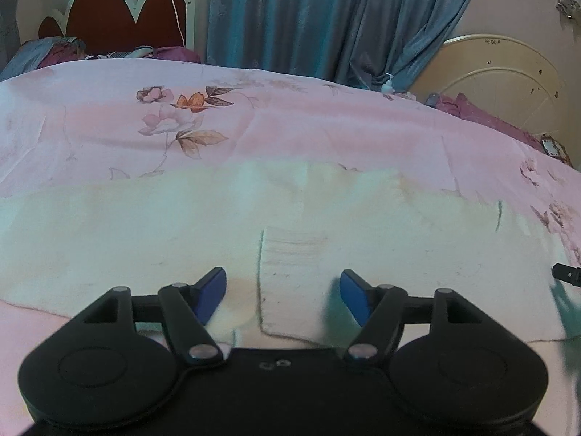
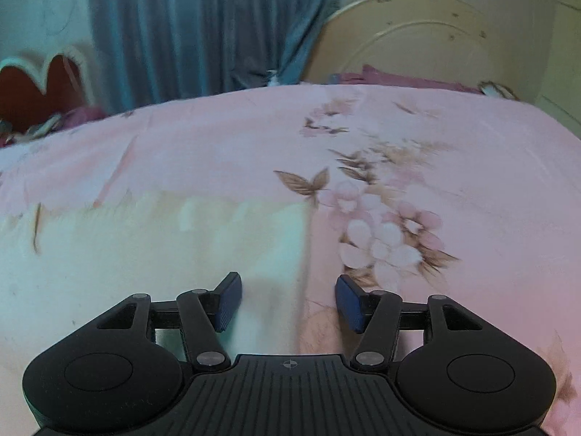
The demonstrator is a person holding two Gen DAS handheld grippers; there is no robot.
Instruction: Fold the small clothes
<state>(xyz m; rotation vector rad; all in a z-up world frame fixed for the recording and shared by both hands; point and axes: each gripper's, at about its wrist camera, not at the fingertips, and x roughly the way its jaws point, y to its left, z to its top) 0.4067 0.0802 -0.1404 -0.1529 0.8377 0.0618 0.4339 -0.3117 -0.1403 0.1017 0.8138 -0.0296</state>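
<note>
Your left hand-held gripper (image 1: 283, 298): jaws apart, empty, over the pale garment (image 1: 181, 239) | your right hand-held gripper (image 2: 288, 299): jaws apart, empty, at the garment's right edge | garment lies flat on the pink floral bed (image 1: 290, 127).

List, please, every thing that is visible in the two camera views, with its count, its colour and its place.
garment: one, pale cream-white, spread flat on the bed, under both grippers
bedspread: one, pink with flowers, covers the bed
curtain: one, blue-grey, behind the bed
headboard: one, dark red with white frame, far left
round board: one, cream, leaning at far right
purple cloth: one, by the round board
left hand-held gripper: one, black with blue pads, open above the garment
right hand-held gripper: one, black with blue pads, open over the garment's right edge
</note>
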